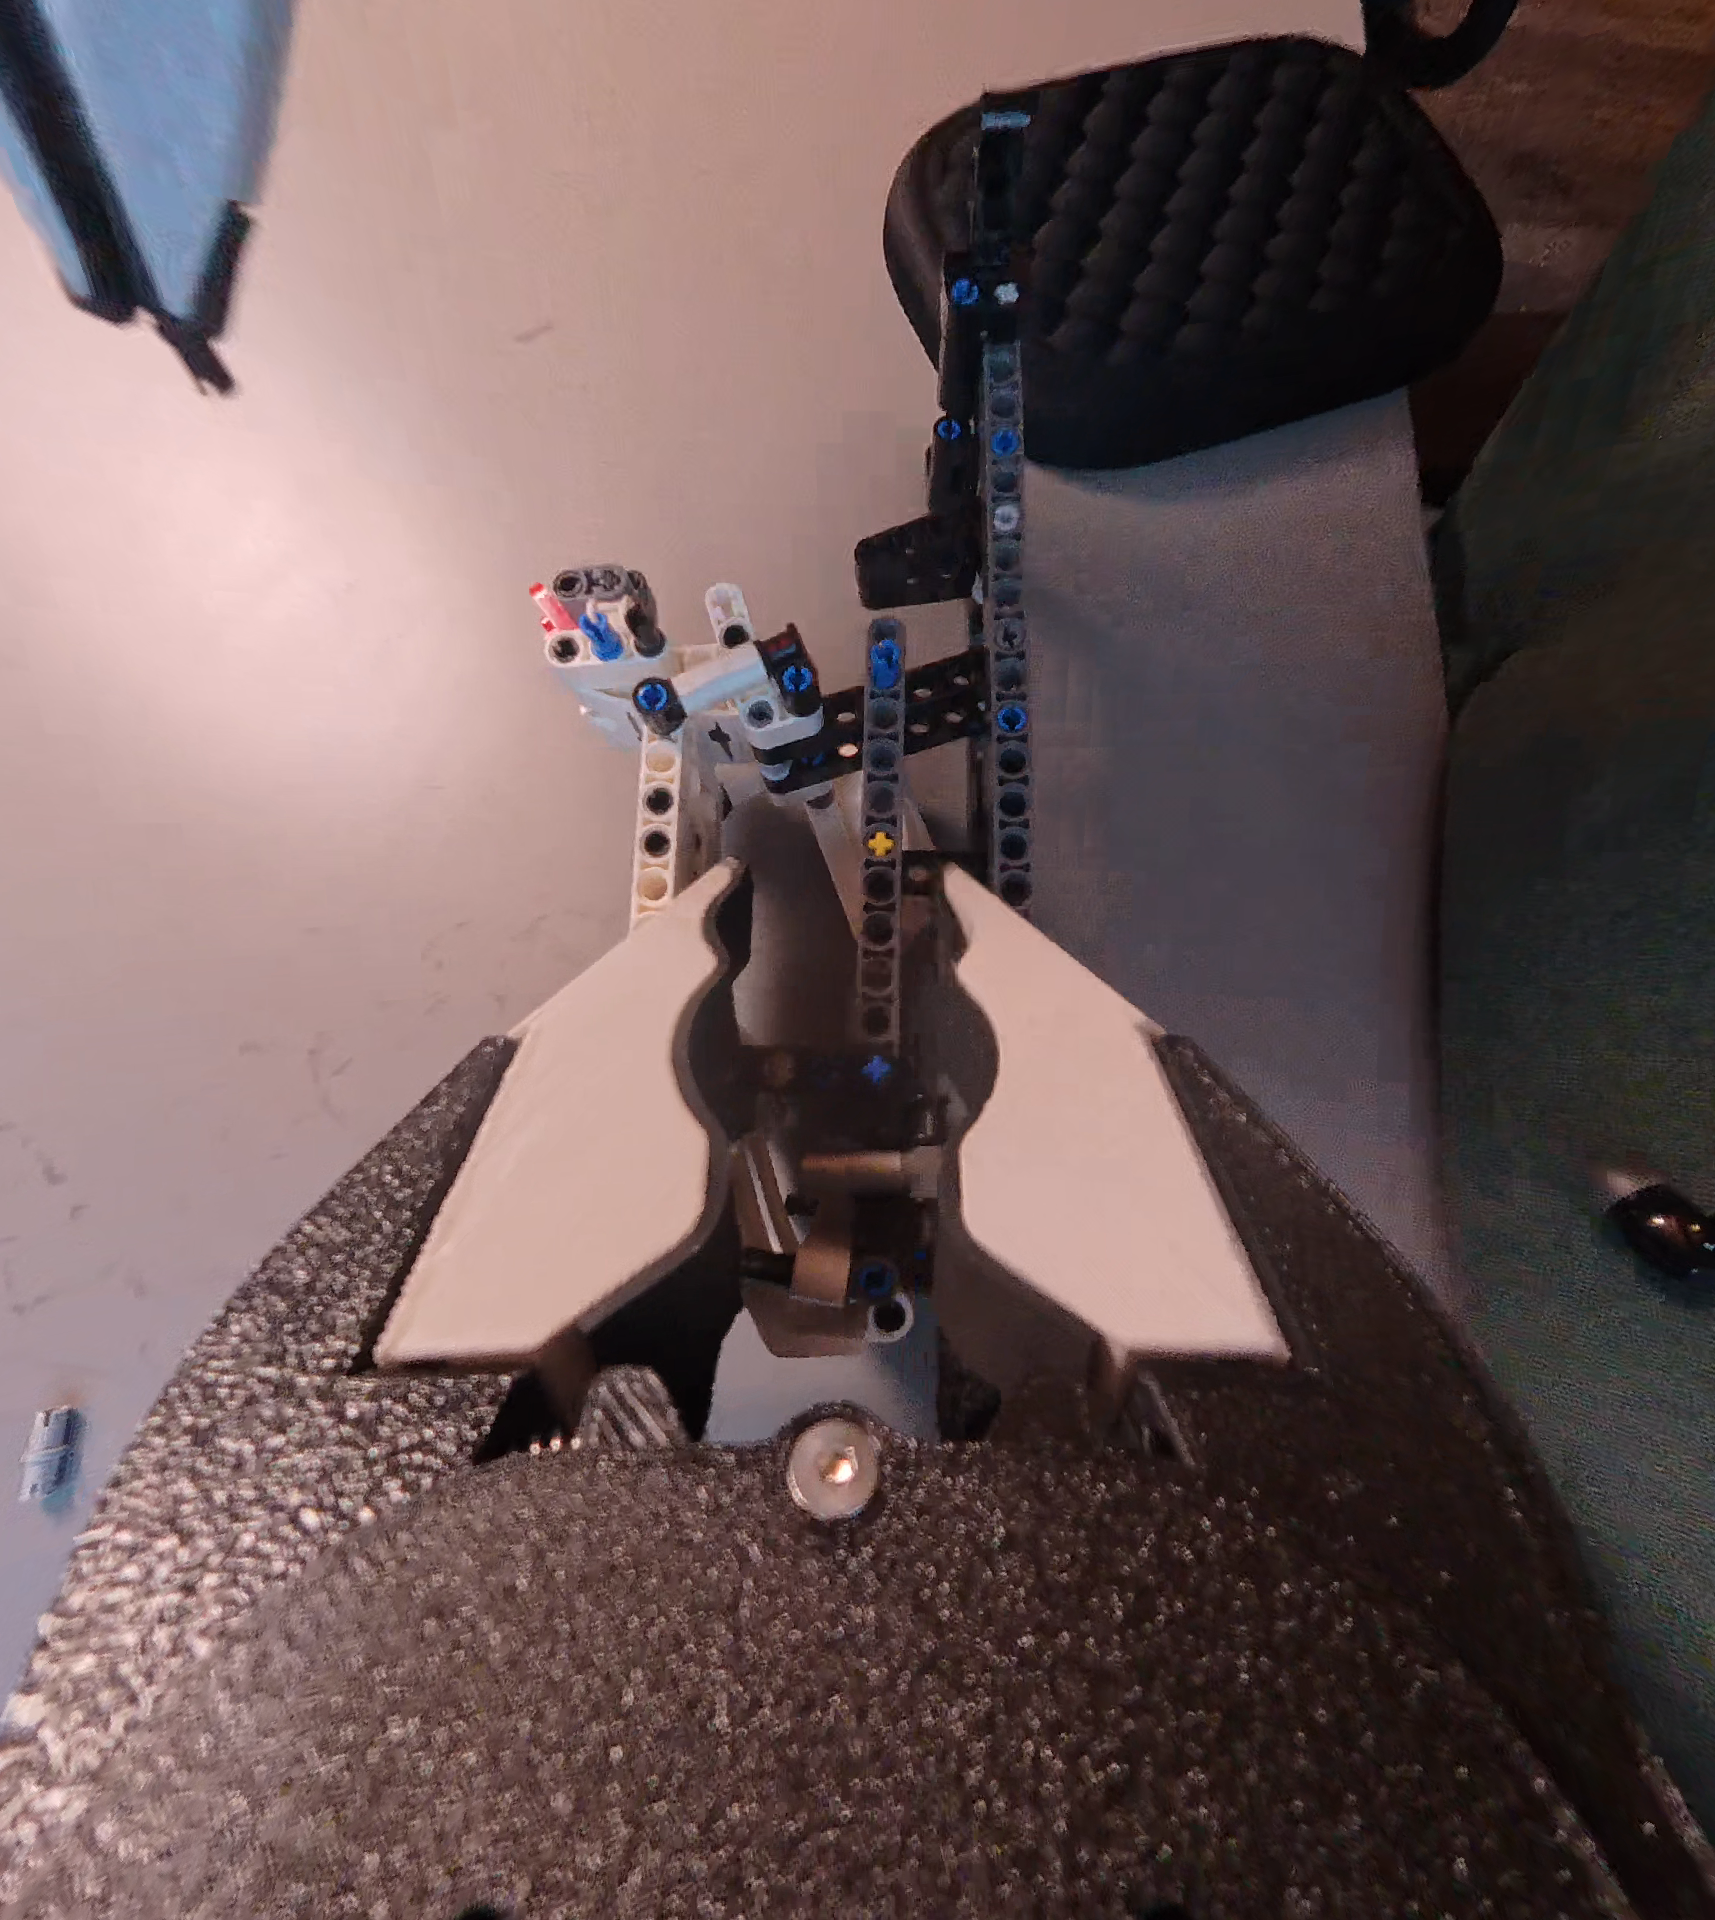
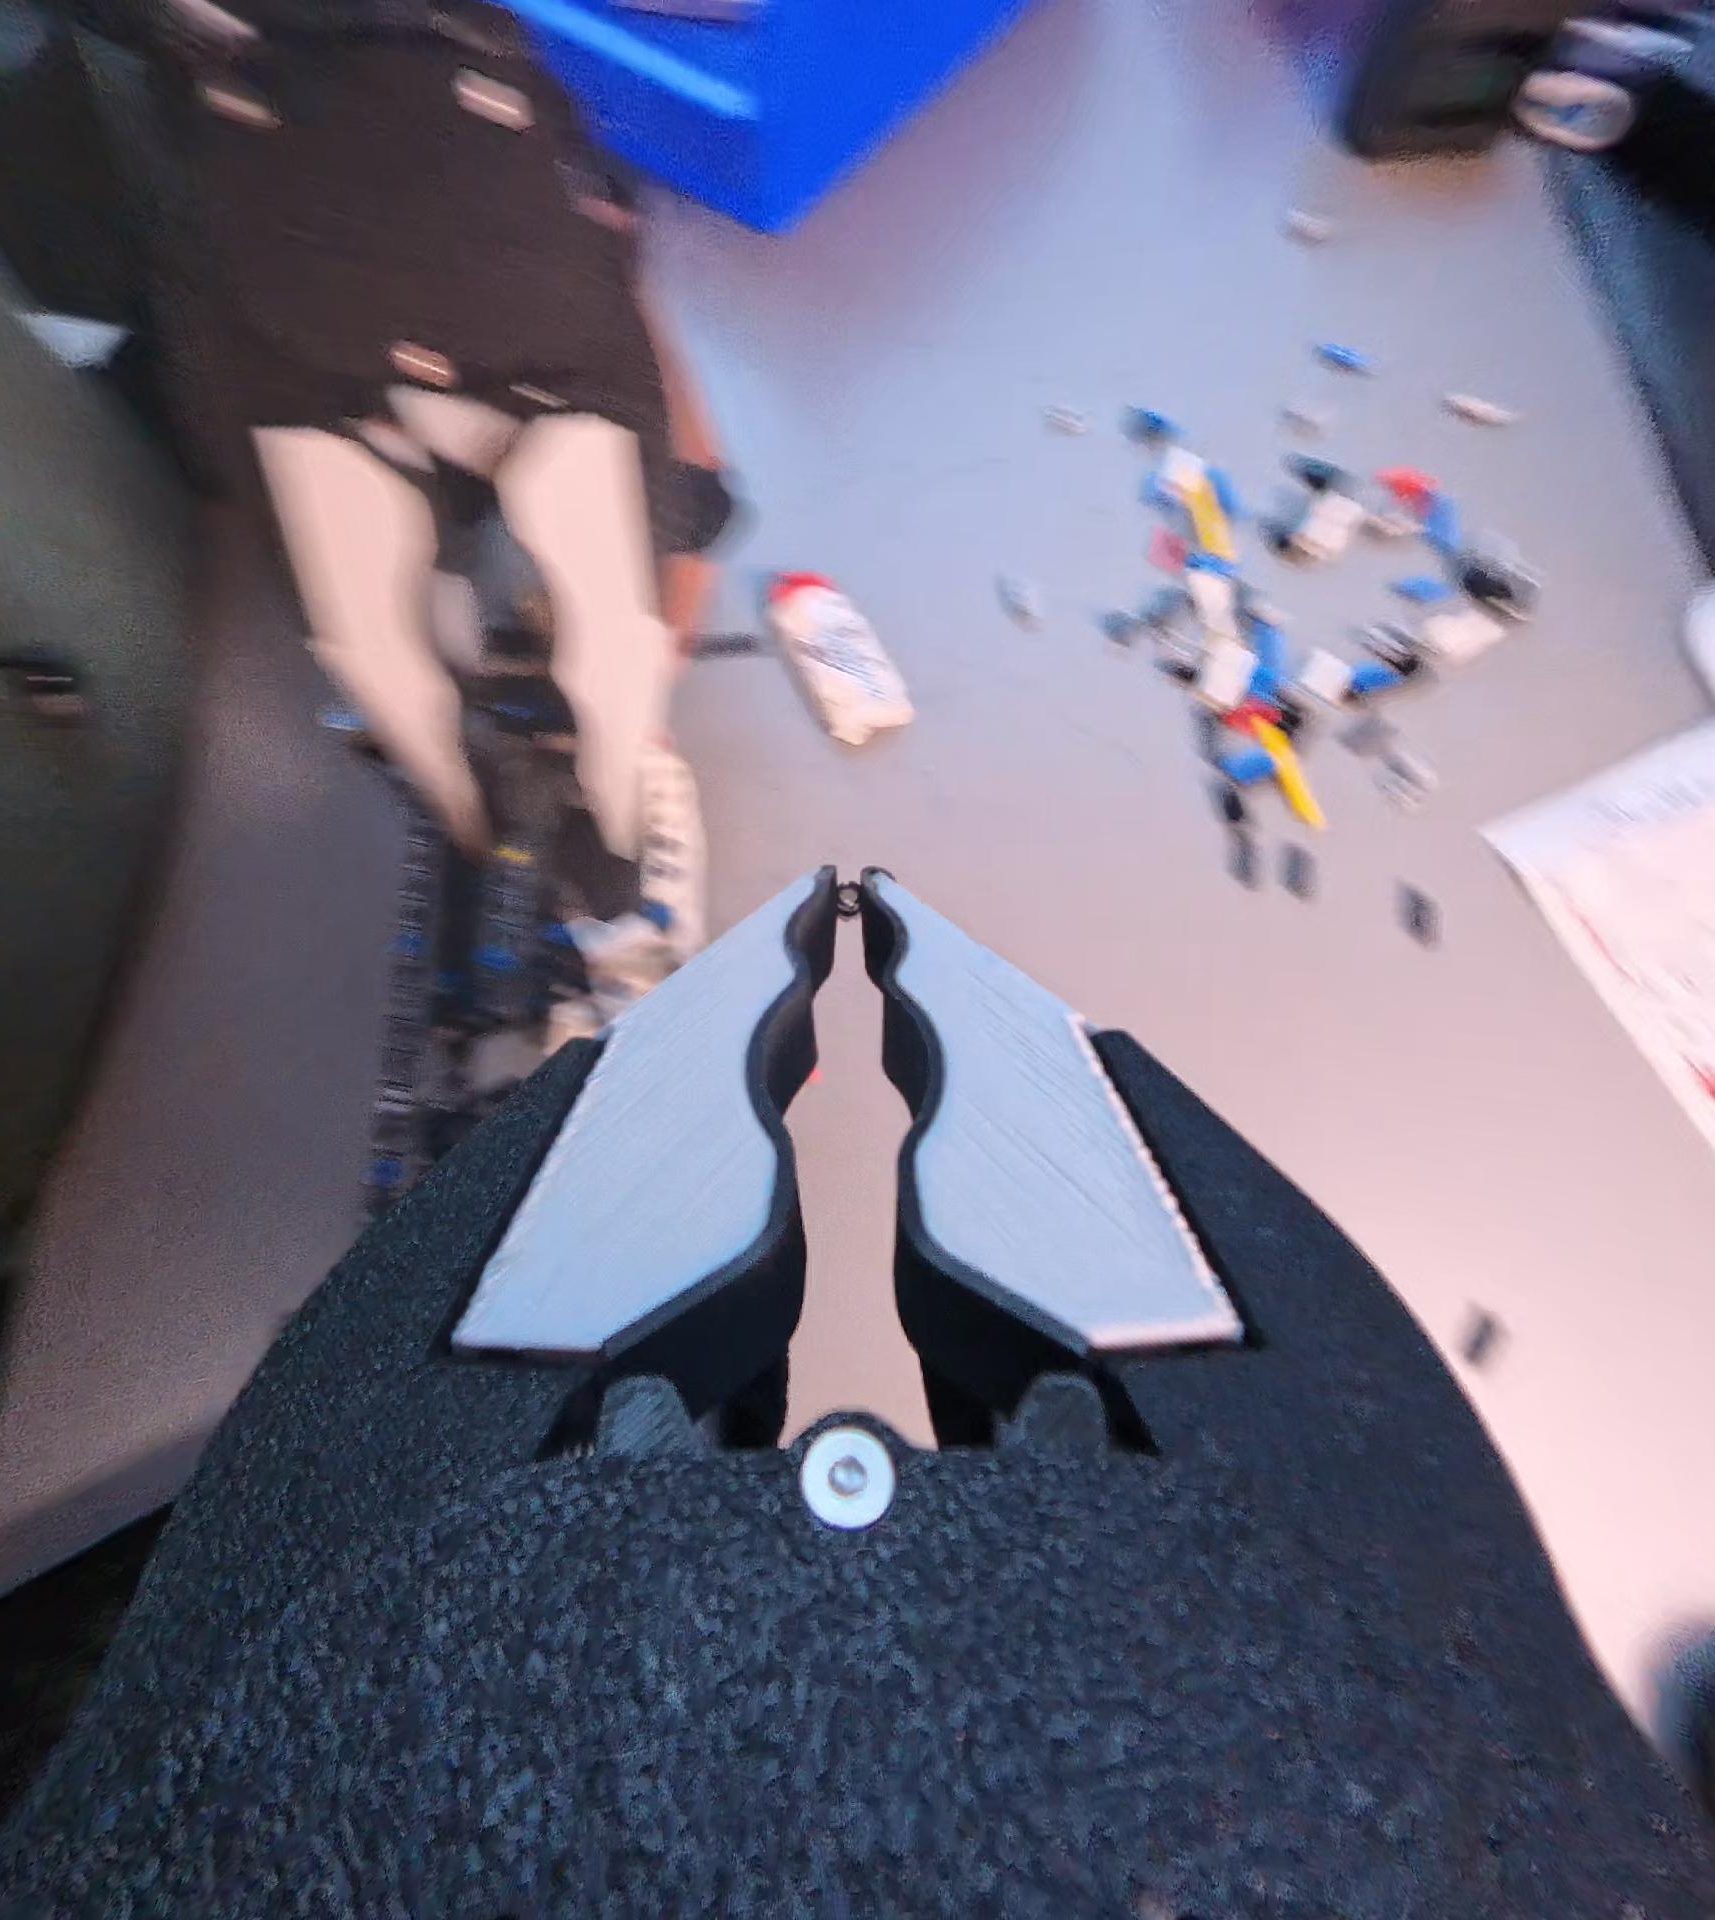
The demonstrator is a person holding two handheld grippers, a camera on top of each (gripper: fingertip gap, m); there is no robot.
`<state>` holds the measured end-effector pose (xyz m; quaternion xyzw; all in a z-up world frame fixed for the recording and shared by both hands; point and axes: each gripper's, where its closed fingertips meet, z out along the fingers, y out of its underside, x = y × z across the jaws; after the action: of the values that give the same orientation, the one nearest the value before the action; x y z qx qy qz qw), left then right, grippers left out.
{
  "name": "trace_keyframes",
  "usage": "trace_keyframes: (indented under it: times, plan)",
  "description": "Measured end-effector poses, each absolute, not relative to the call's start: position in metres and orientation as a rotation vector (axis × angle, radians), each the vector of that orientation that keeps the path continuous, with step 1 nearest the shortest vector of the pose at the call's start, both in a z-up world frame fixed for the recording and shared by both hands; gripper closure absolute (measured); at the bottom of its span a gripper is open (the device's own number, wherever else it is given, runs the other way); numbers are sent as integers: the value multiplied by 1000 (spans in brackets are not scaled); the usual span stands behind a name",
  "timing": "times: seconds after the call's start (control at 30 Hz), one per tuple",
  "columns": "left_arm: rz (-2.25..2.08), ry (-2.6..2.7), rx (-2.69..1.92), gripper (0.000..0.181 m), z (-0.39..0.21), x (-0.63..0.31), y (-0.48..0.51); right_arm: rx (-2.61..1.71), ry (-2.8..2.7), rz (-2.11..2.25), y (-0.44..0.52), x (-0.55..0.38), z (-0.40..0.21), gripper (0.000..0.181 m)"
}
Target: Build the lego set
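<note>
My left gripper (image 1: 840,883) is shut on the lego model (image 1: 874,727), a frame of grey, black and white beams with blue pins, and holds it up over the table edge. The model reaches forward past the fingertips. The right gripper shows far off in the left wrist view (image 1: 198,353), blurred. My right gripper (image 2: 848,883) is shut on a tiny dark piece (image 2: 848,896) pinched at its fingertips, above the table. The left gripper with the model (image 2: 520,935) shows blurred at the left of the right wrist view. A pile of loose lego pieces (image 2: 1279,603) lies on the table ahead to the right.
A small white bag (image 2: 837,655) lies near the pile. Instruction sheets (image 2: 1705,935) lie at the right. A blue box (image 2: 770,94) stands at the back. A black chair seat (image 1: 1227,249) and a green sofa (image 1: 1642,831) sit beyond the table edge. A small grey connector (image 1: 51,1449) lies at the left. One gripper's finger ends stand about 11 centimetres off the other's. From either gripper's tips it is about 20 centimetres to the small grey connector (image 1: 51,1449).
</note>
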<state>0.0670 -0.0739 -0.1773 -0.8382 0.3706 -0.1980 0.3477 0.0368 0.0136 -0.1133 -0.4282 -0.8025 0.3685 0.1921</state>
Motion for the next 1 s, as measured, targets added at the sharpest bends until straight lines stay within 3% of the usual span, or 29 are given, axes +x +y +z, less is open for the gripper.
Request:
trace_keyframes:
  times: [0.17, 0.4, 0.53, 0.8, 1.0]
  plan:
    - [-691, 762, -2026, 138, -136, 53, -74, -1260, -2005, 627, 126, 24, -172, 177]
    - [-635, 448, -2009, 138, -127, -4, -70, -1040, -2071, 293, 145, -30, -220, 175]
    - [-512, 364, -2119, 143, -152, -36, -79, -1155, -2067, 423, 140, -28, -207, 147]
    - [-285, 454, -2404, 140, -224, -65, -76, -1142, -2056, 700, 78, 15, -150, 146]
    - [-170, 584, -2414, 154, -225, -70, -74, -1106, -2110, 822, 43, 42, -136, 148]
